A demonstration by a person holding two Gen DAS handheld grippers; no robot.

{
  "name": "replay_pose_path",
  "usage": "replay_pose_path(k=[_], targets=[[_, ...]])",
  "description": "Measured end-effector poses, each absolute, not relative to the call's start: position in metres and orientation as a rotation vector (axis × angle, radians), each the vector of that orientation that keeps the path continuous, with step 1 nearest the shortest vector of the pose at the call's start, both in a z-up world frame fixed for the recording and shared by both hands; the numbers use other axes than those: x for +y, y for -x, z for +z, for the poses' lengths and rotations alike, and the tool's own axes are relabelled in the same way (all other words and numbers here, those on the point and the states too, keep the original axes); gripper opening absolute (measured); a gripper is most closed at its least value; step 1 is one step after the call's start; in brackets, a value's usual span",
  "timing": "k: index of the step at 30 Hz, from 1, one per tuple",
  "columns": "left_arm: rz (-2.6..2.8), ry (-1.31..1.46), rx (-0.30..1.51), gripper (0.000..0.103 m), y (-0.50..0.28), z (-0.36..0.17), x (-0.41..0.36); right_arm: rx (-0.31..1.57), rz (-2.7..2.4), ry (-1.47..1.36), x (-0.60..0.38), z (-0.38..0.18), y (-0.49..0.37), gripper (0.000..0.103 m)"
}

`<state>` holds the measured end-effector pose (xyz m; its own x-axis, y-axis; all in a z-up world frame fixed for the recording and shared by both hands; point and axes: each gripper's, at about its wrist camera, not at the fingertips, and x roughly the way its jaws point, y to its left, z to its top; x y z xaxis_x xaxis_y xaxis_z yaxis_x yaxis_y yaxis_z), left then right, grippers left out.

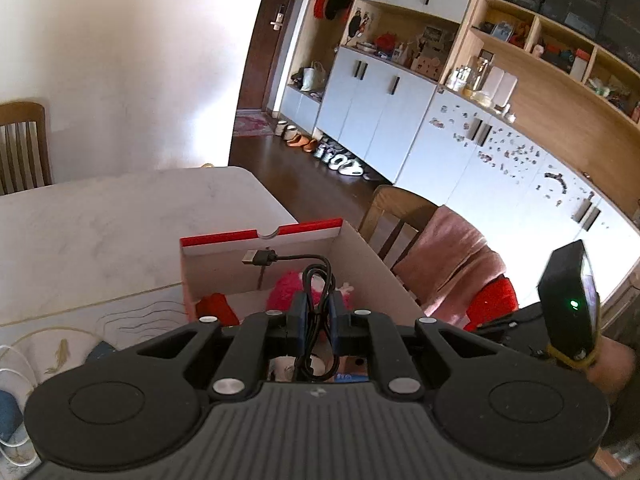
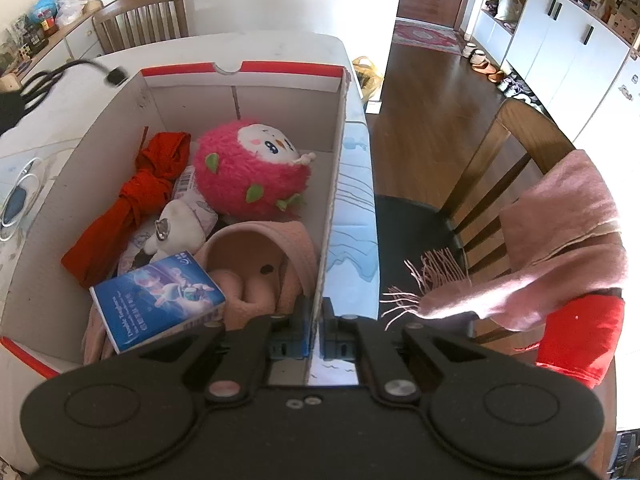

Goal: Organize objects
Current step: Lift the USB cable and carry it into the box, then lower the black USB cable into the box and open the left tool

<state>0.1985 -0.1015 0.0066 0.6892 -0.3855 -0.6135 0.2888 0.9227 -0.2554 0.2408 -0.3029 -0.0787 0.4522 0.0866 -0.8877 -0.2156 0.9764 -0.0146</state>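
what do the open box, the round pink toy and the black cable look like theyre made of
Box: looks like cardboard, matte white inside with red edging, thin walls with a fold seam.
Pink toy: plush, shaggy fuzzy pile, stitched face.
Black cable: probably rubber- or plastic-sheathed, slightly glossy, looped, with a USB plug.

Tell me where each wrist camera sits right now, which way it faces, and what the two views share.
Left wrist: on the left tongs, shut on a coiled black USB cable, looking forward and slightly down over the cardboard box toward the cabinets; the right hand's device shows at the right edge.
Right wrist: on the right tongs, shut on the box's right wall, looking steeply down into the box; the left tongs and cable show blurred at far left.
Shared: the box, the pink plush toy, red cloth, white table, scarf-draped chair.
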Motion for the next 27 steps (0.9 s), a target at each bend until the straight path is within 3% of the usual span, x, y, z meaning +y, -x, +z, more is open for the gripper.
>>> replay_pose_path(k=[27], targets=[[-0.244,-0.057,0.962,0.01,-0.24,-0.085,-0.148,1.083,0.217,0.132,-0.306,-0.079,-0.241,0.006]])
